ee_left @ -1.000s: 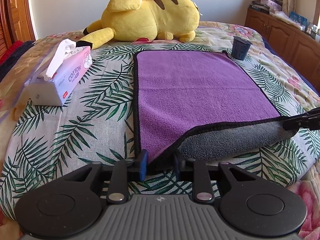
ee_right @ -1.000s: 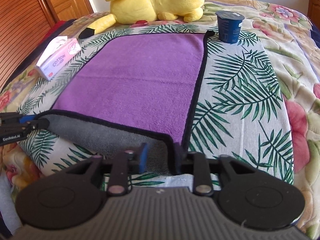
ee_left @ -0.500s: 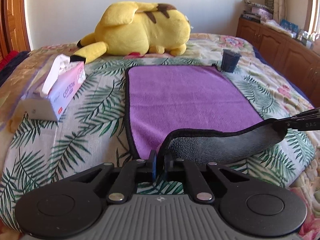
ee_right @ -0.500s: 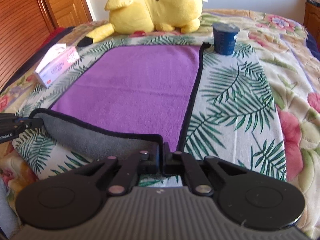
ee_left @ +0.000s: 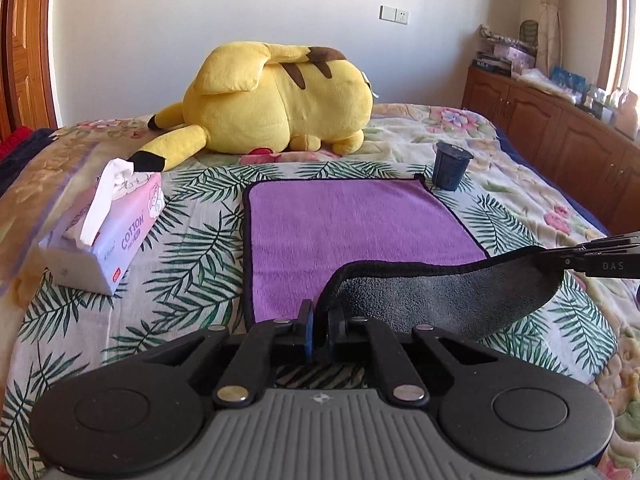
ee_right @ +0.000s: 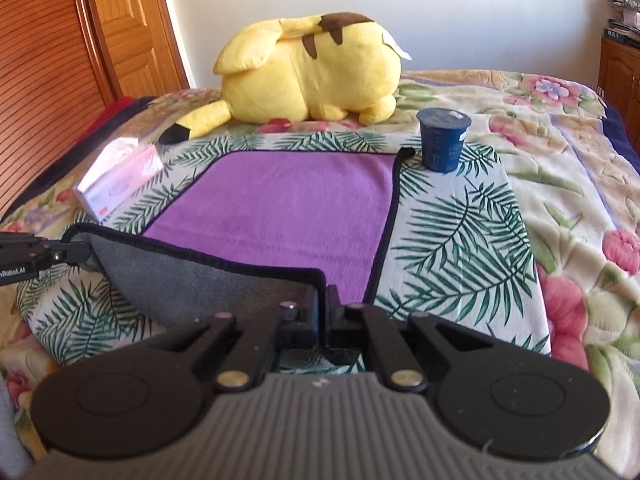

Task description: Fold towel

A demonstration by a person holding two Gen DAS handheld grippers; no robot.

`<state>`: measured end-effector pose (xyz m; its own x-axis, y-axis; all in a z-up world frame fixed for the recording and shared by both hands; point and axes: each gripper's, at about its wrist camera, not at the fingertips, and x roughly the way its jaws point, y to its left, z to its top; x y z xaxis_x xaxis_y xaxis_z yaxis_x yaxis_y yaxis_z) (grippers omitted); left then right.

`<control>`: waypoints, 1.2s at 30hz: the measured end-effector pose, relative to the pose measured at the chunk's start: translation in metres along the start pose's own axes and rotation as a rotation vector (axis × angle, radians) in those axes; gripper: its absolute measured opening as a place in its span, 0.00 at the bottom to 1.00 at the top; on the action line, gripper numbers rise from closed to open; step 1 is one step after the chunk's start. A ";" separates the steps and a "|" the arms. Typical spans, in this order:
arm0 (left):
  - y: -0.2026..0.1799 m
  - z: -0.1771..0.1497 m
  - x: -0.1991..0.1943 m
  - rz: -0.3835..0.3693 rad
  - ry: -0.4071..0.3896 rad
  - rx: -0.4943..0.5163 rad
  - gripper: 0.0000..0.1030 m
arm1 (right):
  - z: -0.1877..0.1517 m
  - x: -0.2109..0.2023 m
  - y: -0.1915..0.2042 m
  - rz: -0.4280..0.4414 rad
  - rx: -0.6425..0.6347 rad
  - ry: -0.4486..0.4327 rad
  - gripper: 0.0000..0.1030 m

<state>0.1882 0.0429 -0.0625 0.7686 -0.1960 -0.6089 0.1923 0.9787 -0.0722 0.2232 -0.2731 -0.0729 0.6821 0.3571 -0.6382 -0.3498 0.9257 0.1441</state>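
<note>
A purple towel with a black hem and grey underside lies spread on the leaf-print bed cover; it also shows in the right wrist view. My left gripper is shut on the towel's near left corner. My right gripper is shut on the near right corner. Both corners are lifted, so the near edge hangs between them with the grey underside facing me. The right gripper shows at the right of the left wrist view, and the left gripper shows at the left of the right wrist view.
A yellow plush toy lies beyond the towel's far edge. A dark blue cup stands at the far right corner. A pink tissue box sits to the left. Wooden cabinets line the right wall.
Both grippers have closed on the near corners and lifted them. The near edge has risen off the bed and curls over, showing more grey underside.
</note>
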 end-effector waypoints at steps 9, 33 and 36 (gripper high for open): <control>0.001 0.010 0.005 -0.004 -0.023 0.015 0.00 | 0.007 0.005 -0.005 0.004 -0.005 -0.036 0.03; 0.006 0.034 0.029 -0.018 -0.033 0.039 0.00 | 0.022 0.014 -0.015 0.004 -0.013 -0.138 0.03; 0.005 0.037 0.030 -0.016 -0.038 0.052 0.00 | 0.023 0.015 -0.016 0.004 -0.019 -0.146 0.03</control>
<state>0.2354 0.0399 -0.0519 0.7878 -0.2143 -0.5775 0.2353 0.9711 -0.0394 0.2537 -0.2794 -0.0667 0.7664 0.3763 -0.5206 -0.3637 0.9222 0.1312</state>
